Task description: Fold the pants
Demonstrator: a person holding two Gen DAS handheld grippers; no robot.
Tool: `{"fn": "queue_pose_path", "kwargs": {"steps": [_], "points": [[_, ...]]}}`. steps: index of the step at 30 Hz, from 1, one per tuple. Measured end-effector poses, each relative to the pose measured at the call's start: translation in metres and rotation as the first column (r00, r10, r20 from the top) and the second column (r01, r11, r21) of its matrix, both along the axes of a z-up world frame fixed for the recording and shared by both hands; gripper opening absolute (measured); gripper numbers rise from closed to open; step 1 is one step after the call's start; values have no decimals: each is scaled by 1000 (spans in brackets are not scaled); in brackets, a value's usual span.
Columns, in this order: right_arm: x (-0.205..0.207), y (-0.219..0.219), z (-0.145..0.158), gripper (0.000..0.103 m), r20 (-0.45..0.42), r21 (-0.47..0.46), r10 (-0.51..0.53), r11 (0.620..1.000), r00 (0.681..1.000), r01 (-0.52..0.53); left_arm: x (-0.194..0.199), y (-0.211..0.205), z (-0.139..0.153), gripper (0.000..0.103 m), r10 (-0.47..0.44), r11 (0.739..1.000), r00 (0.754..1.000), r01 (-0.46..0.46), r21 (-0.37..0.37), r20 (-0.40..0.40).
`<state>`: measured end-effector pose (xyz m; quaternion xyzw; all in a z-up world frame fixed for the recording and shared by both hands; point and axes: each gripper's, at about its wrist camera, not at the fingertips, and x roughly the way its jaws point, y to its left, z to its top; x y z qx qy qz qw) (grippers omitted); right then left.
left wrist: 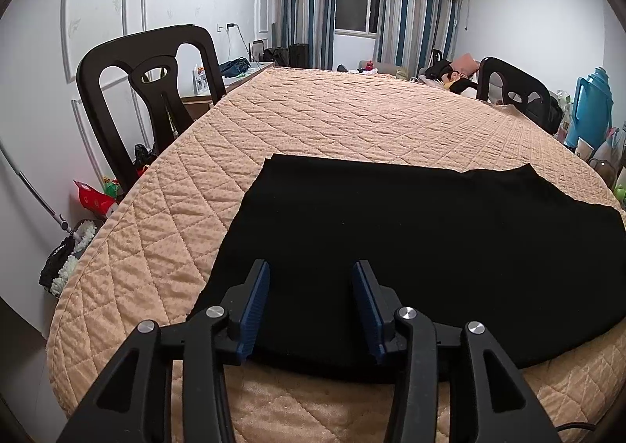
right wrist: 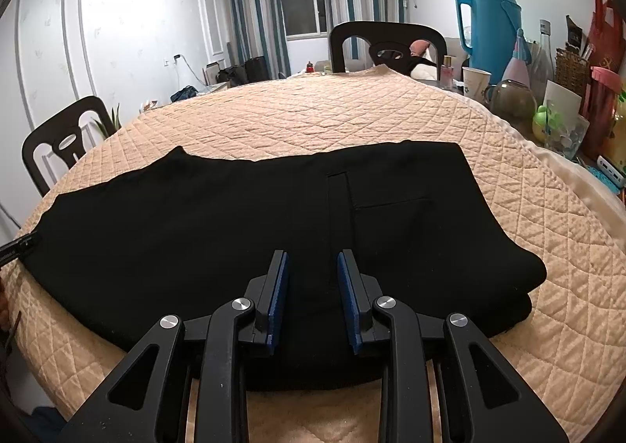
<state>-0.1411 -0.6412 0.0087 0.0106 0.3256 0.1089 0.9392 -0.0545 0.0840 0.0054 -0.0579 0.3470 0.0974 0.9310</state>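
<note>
Lying crosswise before me on the quilted table [left wrist: 321, 110], the pants [right wrist: 234, 216] run left-right, waist rightward; I hold the left gripper [left wrist: 311, 278] and right gripper [right wrist: 313, 267] with jaws apart, gripping nothing.

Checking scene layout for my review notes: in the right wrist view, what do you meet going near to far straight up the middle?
Right gripper → black pants → quilted peach table cover → dark chair → window with striped curtains.
</note>
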Motion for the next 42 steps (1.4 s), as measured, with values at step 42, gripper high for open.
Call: {"fn": "queue_pose_path", "kwargs": {"steps": [42], "points": [[-7, 39, 8, 27, 1, 21, 114, 993, 993, -114, -46, 23, -2, 48, 207, 942, 978, -199, -269, 1]]}}
